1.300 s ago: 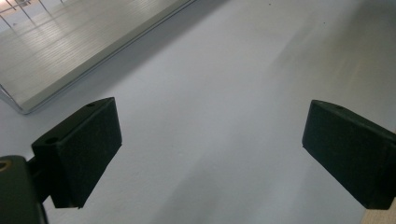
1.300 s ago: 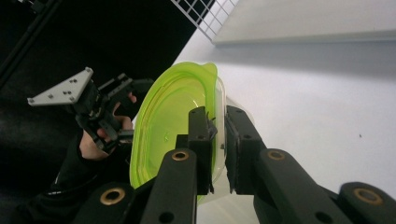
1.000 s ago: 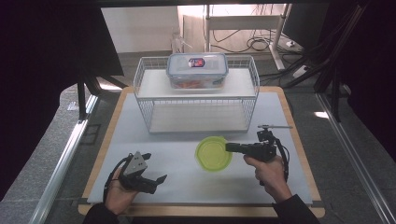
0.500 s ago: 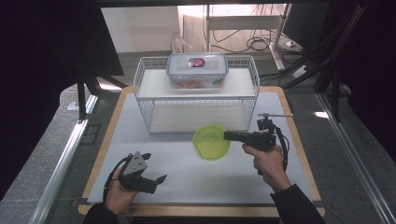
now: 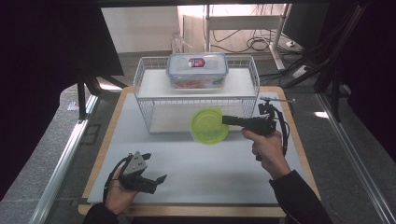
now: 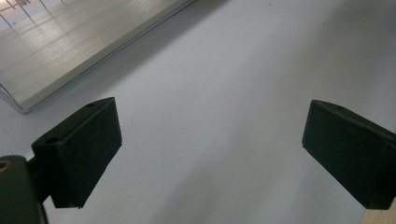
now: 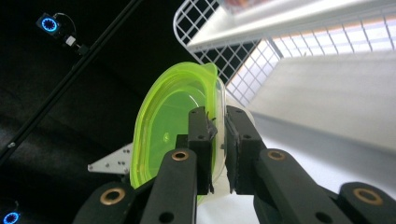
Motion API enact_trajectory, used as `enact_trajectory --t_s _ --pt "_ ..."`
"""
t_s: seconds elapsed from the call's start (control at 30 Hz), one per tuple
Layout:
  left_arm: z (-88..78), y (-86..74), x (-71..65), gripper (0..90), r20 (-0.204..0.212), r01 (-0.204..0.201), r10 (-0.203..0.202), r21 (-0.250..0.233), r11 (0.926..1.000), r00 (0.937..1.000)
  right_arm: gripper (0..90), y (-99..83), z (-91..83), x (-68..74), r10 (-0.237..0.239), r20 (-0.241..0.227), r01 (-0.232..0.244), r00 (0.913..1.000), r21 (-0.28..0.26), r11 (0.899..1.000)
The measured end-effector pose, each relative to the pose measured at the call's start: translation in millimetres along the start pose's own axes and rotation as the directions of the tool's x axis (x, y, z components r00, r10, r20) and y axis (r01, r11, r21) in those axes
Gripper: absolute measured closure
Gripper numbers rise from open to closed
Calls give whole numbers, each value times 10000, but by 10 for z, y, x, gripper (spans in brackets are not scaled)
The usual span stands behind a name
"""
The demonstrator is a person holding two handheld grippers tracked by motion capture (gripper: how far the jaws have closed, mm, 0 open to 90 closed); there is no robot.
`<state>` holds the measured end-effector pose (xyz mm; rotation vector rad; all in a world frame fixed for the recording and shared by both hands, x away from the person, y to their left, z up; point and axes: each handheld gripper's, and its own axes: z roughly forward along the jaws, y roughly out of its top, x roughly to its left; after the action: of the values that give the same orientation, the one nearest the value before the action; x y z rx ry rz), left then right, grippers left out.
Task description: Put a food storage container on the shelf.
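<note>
The round, translucent lime-green plastic bowl (image 5: 208,125) is held clear of the counter, in front of the lower opening of the wire rack. In the right gripper view the bowl (image 7: 173,116) stands on edge, its smooth glossy wall and thin rolled rim showing, with a clear outer layer along the rim. The right claw (image 7: 218,140) is clamped on that rim, one black pad inside the wall and one outside. In the high view the right claw (image 5: 226,120) reaches level from the person's right hand (image 5: 267,148) toward the bowl's near side.

Behind the bowl stands a white wire-grid rack (image 5: 144,100) with a flat white shelf on top. On that shelf rests a clear rectangular plastic storage box with a blue-edged lid (image 5: 197,70); reddish contents show through its wall, too small to identify.

The left claw (image 5: 148,182) lies low at the near-left of the white matte counter (image 5: 205,172), well apart from the bowl. Its blocky black pads (image 6: 84,149) stand wide apart with nothing between them.
</note>
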<state>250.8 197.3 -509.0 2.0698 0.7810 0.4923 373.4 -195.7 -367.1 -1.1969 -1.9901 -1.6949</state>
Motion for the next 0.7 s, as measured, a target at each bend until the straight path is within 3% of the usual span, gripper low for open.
enact_trajectory --t_s 0.7 --pt "-10 -2 6 46 -5 92 -92 -128 9999 10000 828 564 55 168 150 -32 -152 9999 -655 9977"
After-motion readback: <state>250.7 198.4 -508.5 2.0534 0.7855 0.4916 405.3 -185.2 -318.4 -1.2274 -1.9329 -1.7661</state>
